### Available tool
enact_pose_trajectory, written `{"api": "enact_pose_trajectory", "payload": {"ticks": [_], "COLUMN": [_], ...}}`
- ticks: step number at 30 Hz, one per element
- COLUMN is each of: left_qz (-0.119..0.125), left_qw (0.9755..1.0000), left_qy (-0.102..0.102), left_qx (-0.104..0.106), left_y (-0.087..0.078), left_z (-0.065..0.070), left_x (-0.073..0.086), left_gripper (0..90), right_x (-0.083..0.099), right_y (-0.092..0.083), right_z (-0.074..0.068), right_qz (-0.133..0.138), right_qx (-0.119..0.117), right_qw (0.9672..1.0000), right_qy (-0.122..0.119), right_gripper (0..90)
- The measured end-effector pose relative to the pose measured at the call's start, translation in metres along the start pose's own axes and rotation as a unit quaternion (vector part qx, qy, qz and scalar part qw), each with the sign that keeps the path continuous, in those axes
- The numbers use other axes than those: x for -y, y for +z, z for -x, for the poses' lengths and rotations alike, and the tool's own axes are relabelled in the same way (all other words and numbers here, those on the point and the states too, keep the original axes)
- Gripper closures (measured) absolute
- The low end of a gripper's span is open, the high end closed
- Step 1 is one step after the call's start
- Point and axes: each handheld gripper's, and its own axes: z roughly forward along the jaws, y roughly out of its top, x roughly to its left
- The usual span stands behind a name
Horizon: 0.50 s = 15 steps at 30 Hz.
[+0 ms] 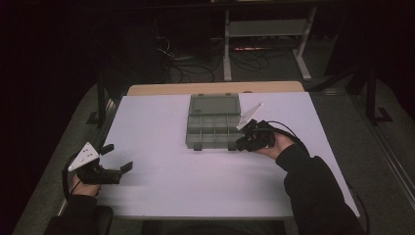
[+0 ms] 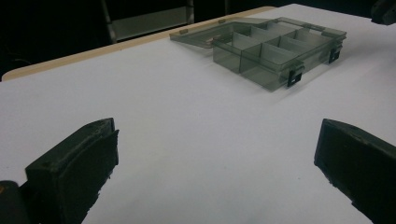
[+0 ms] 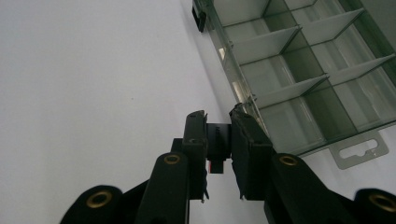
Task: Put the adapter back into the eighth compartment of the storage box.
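Note:
A smoky transparent compartment box (image 1: 211, 128) lies open near the middle of the white table (image 1: 195, 181), its lid (image 1: 214, 104) folded flat behind it. Its dividers (image 3: 299, 51) mark off several empty cells. My right gripper (image 1: 243, 143) is at the box's front right corner, shut on the black latch (image 3: 217, 140) there. The other latch (image 1: 197, 146) hangs free at the front left. My left gripper (image 1: 117, 157) rests at the table's left edge, open and holding nothing. It faces the box (image 2: 275, 51) from well away.
A wooden tabletop edge (image 1: 215, 88) shows behind the white surface. Beyond it are a metal stand (image 1: 266, 29) and cables on the dark floor. Bare white surface stretches between the left gripper (image 2: 219, 140) and the box.

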Motion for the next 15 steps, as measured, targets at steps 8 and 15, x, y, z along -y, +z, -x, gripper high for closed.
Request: {"api": "enact_pose_trajectory", "payload": {"ticks": [8,15], "left_qz": [0.000,0.002], "left_qw": [1.0000,1.0000], "left_qy": [0.000,-0.001], "left_qx": [0.000,-0.001], "left_y": [0.000,0.000], "left_z": [0.000,0.000], "left_x": [0.000,0.000], "left_gripper": [0.0,0.0], "right_x": [-0.008,-0.012], "right_y": [-0.007,-0.010], "right_z": [0.006,0.011], "right_qz": [0.001,0.000], "right_qx": [0.008,0.011], "right_qw": [1.0000,0.9999], "right_qy": [-0.003,-0.003], "right_gripper": [74.6,74.7]}}
